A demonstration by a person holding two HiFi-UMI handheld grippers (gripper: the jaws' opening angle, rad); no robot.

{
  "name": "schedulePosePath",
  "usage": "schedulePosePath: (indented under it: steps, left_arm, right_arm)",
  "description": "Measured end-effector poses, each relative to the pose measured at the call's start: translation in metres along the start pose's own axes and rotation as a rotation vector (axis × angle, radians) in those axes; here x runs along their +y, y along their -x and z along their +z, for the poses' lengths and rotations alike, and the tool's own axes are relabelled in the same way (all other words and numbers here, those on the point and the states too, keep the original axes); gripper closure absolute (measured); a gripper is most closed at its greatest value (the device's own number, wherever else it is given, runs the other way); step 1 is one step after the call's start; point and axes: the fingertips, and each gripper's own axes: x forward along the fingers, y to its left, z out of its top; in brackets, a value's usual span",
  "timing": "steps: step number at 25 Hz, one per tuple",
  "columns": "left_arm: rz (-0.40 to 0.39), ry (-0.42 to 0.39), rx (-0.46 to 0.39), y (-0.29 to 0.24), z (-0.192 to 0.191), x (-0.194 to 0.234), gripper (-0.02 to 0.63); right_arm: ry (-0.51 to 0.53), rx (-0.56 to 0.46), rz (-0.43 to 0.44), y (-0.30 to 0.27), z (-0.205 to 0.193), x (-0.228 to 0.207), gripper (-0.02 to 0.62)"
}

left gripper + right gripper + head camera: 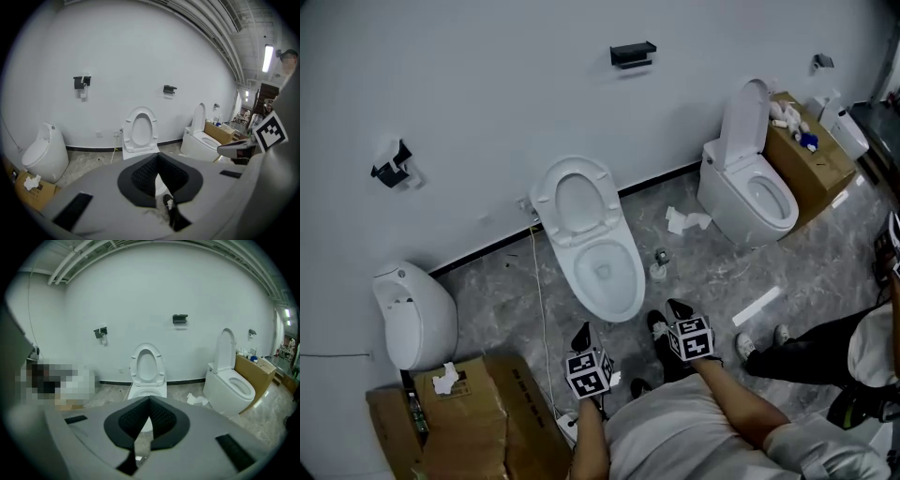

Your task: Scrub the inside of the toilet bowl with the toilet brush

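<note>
1. Left gripper (157, 158): jaws pressed together, nothing between them.
2. Right gripper (149, 402): jaws likewise pressed together, empty.
3. Both were held side by side just in front of the middle toilet bowl (631, 279), pointing at it and touching nothing.
4. The bowl stood on the floor against the white wall (487, 84), seat (539, 202) raised.
5. A small upright item (660, 263) stood on the floor just right of the bowl, too small to identify.
</note>
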Motion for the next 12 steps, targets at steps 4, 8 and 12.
schedulePosePath:
  steps: [4,8,12]
  left_arm:
    - [0.013,-0.023,0.034,-0.015,0.006,0.007,0.577]
    - [0.014,-0.045,0.035,-0.034,0.019,0.006,0.577]
    - [0.014,-0.06,0.05,-0.056,0.032,0.002,0.577]
  right_arm:
    - [-0.022,0.017,0.027,-0.017,0.008,0.002,0.595]
    - [-0.035,0.03,0.047,-0.034,0.022,-0.003,0.595]
    - [-0.06,0.033,0.069,-0.056,0.042,-0.014,0.595]
